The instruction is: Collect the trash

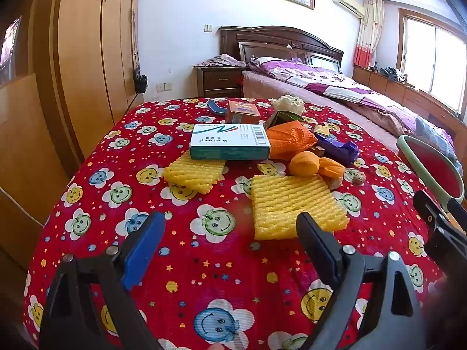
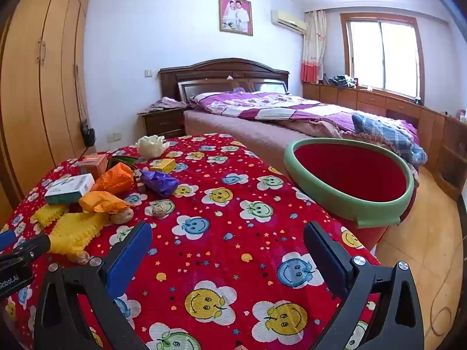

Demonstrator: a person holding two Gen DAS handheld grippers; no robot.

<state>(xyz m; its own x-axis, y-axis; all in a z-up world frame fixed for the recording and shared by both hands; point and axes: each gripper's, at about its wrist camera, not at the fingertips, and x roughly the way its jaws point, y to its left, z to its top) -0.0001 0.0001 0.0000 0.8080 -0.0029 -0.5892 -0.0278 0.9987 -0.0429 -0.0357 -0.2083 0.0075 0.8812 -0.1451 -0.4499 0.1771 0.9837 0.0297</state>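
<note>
both the left gripper (image 1: 230,233) and right gripper (image 2: 227,248) are held wide open, nothing gripped. the nearest yellow foam net (image 1: 294,204) is seen at one o'clock of the left fingers, long axis toward twelve; the bin (image 2: 350,204) is found at two o'clock of the right.

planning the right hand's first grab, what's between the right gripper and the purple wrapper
Only bare tablecloth lies between the open right gripper and the purple wrapper; a small walnut sits just left of that line. The right wrist view shows it.
</note>
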